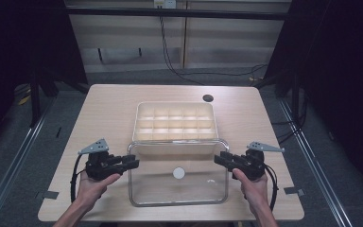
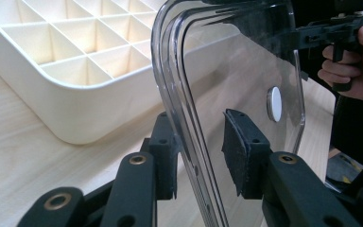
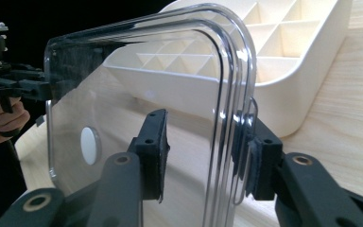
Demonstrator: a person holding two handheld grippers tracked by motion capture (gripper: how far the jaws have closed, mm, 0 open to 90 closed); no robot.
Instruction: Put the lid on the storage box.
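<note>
Clear lid hard to read from the high view: see-through, only its rim and a white round spot stand out. It sits at the table's near edge, centre, its far edge touching or overlapping the cream divided tray; cannot tell which. Whether the lid lies flat or is lifted is unclear.

Left gripper: jaws wide, straddling the lid's left rim, one pad against it, the other apart. Right gripper: jaws wide too, astride the right rim, outer pad touching or nearly so.

Left hand and right hand cut off at the bottom. Dark round hole near the table's far right corner. Cables on the floor beyond. Surroundings dark.
</note>
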